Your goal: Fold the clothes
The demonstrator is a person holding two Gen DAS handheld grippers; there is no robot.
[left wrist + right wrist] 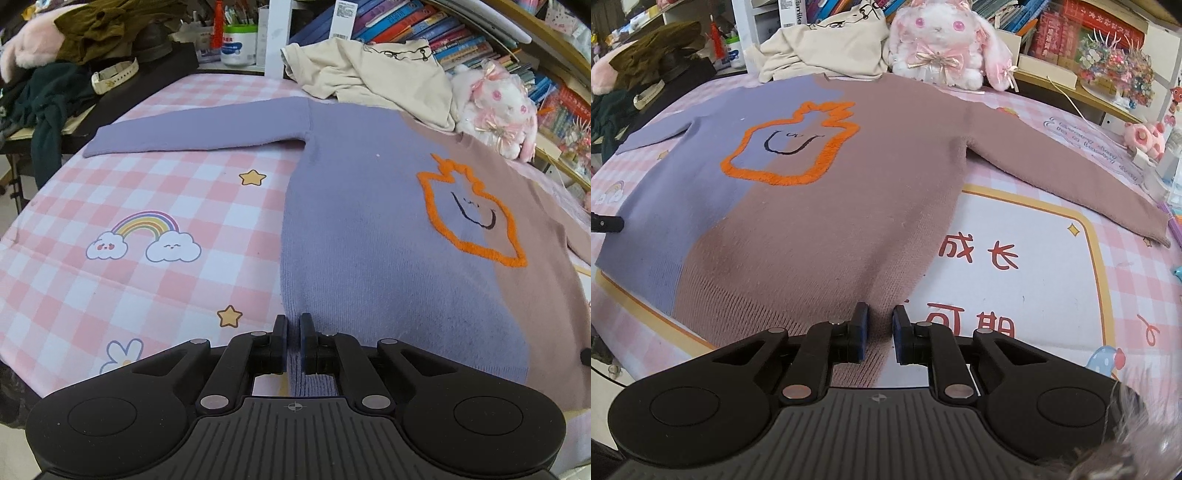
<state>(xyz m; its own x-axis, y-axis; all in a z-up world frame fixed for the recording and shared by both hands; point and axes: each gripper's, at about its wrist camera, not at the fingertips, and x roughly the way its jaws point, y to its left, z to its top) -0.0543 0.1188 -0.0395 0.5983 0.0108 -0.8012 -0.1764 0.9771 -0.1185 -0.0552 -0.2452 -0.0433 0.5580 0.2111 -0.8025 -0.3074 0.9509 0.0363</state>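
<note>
A knit sweater, purple (369, 229) on one half and dusty pink (849, 206) on the other, lies flat and face up on the bed with both sleeves spread out. An orange outlined figure (790, 144) marks its chest. My left gripper (293, 332) is at the purple hem corner, its jaws nearly together with the ribbed hem between them. My right gripper (879, 328) is at the pink hem corner, its blue pads (862, 325) close on either side of the hem edge.
A pink checked sheet (129, 258) with cartoon prints covers the bed. At the far side lie a cream garment (369, 70), a white plush rabbit (942, 40), bookshelves (443, 29) and a dark side table (110, 74) piled with clothes.
</note>
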